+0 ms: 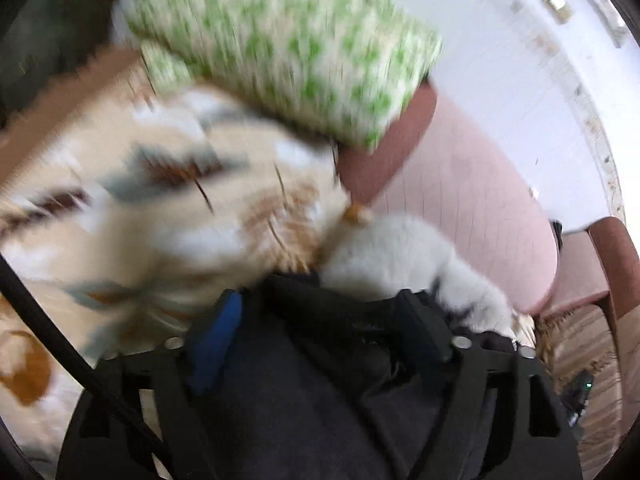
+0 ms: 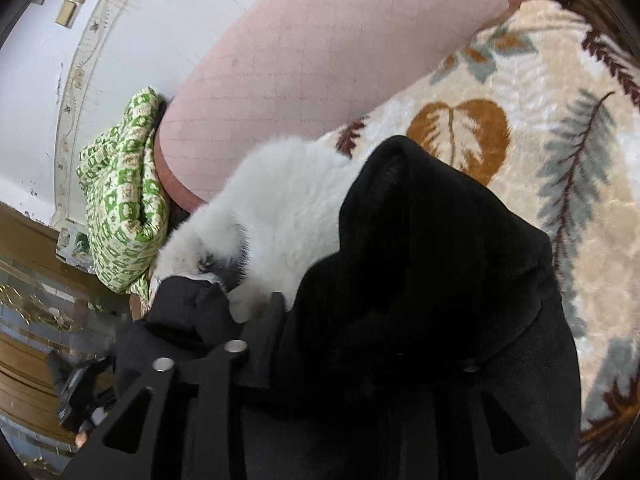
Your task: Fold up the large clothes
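Black knit cloth with a white fleece lining, the large garment [image 2: 420, 248], lay draped over both my grippers above the leaf-patterned plush blanket [image 2: 540, 92]. My left gripper [image 1: 320, 320] looked clamped on its edge; the right gripper [image 2: 360, 340] was buried under fabric, so I couldn't tell its state. The garment ran across between them, fleece side forward.

Black garment [image 2: 432, 280] drapes over the right gripper [image 2: 280, 312], hiding its fingers. Beside the garment, the left view's blanket [image 1: 140, 200] and green pillow [image 1: 280, 40] are motion-blurred; the left gripper [image 1: 320, 320] seems buried too.
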### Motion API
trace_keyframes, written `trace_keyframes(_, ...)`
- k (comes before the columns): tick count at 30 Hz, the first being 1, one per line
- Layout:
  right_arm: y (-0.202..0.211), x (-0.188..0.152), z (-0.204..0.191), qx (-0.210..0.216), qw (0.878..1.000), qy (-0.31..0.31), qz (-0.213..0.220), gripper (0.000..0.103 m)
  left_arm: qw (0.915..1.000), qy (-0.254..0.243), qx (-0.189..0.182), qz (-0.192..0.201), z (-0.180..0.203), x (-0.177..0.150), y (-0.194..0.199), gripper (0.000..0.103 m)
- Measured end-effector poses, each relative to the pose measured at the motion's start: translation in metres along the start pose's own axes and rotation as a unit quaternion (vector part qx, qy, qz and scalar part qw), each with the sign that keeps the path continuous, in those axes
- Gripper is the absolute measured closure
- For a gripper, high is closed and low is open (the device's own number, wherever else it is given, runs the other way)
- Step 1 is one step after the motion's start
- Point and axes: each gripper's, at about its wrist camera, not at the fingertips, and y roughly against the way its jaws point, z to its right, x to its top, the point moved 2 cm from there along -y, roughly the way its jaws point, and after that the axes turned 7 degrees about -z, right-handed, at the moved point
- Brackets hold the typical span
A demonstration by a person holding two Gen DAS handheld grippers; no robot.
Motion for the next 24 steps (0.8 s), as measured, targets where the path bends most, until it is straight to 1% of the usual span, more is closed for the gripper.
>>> trace_keyframes(1, 0.004, -0.001, -0.001, -0.004, 1.0, -0.002, 0.008, 0.041, 0.9998, -0.01, 0.011, 0.016, 0.001, -0.003, 0.017, 0.023)
trace_keyframes(2, 0.012, -0.002, -0.002, -0.019, 0.999, -0.005, 0.028, 0.026, 0.9994, -0.016, 0.024, 0.022, 0.001, -0.004, 0.026, 0.023)
trace_keyframes(3, 0.018, -0.003, -0.003, -0.029, 0.999, -0.006, 0.044, 0.021, 0.9986, -0.021, 0.04, 0.028, 0.001, -0.008, 0.036, 0.023)
trace_keyframes(4, 0.026, -0.004, -0.005, -0.037, 0.997, -0.007, 0.061, 0.018, 0.9975, -0.024, 0.056, 0.035, -0.001, -0.014, 0.046, 0.023)
trace_keyframes(5, 0.036, -0.005, -0.007, -0.044, 0.996, -0.009, 0.077, 0.018, 0.9966, -0.025, 0.065, 0.043, -0.003, -0.023, 0.056, 0.023)
trace_keyframes(8, 0.066, -0.013, -0.025, -0.053, 0.992, 0.011, 0.113, 0.018, 0.9956, -0.026, 0.07, 0.056, -0.006, -0.051, 0.073, 0.022)
trace_keyframes(10, 0.082, -0.025, -0.047, -0.059, 0.989, 0.049, 0.126, 0.018, 0.9952, -0.025, 0.071, 0.062, -0.007, -0.071, 0.074, 0.022)
trace_keyframes(12, 0.09, -0.043, -0.073, -0.068, 0.985, 0.088, 0.129, 0.021, 0.9953, -0.023, 0.07, 0.063, -0.007, -0.087, 0.069, 0.022)
trace_keyframes(13, 0.089, -0.054, -0.086, -0.066, 0.984, 0.109, 0.122, 0.024, 0.9957, -0.022, 0.068, 0.06, -0.008, -0.094, 0.064, 0.022)
trace_keyframes(15, 0.081, -0.071, -0.099, -0.063, 0.983, 0.137, 0.105, 0.032, 0.9964, -0.023, 0.061, 0.053, -0.007, -0.106, 0.056, 0.022)
trace_keyframes(16, 0.07, -0.08, -0.105, -0.068, 0.982, 0.153, 0.091, 0.042, 0.9964, -0.026, 0.062, 0.051, -0.007, -0.111, 0.05, 0.022)
trace_keyframes(17, 0.06, -0.085, -0.109, -0.076, 0.98, 0.164, 0.083, 0.055, 0.996, -0.028, 0.067, 0.053, -0.006, -0.115, 0.046, 0.022)
trace_keyframes(19, 0.031, -0.091, -0.114, -0.1, 0.975, 0.188, 0.06, 0.069, 0.9944, -0.036, 0.08, 0.059, -0.008, -0.119, 0.042, 0.022)
trace_keyframes(21, 0.005, -0.089, -0.112, -0.114, 0.974, 0.192, 0.046, 0.07, 0.9929, -0.039, 0.089, 0.069, -0.012, -0.119, 0.04, 0.022)
trace_keyframes(22, -0.012, -0.086, -0.11, -0.126, 0.972, 0.191, 0.047, 0.07, 0.9918, -0.039, 0.096, 0.074, -0.017, -0.118, 0.04, 0.022)
trace_keyframes(24, -0.04, -0.074, -0.103, -0.162, 0.968, 0.187, 0.045, 0.07, 0.9904, -0.031, 0.109, 0.079, -0.026, -0.115, 0.039, 0.022)
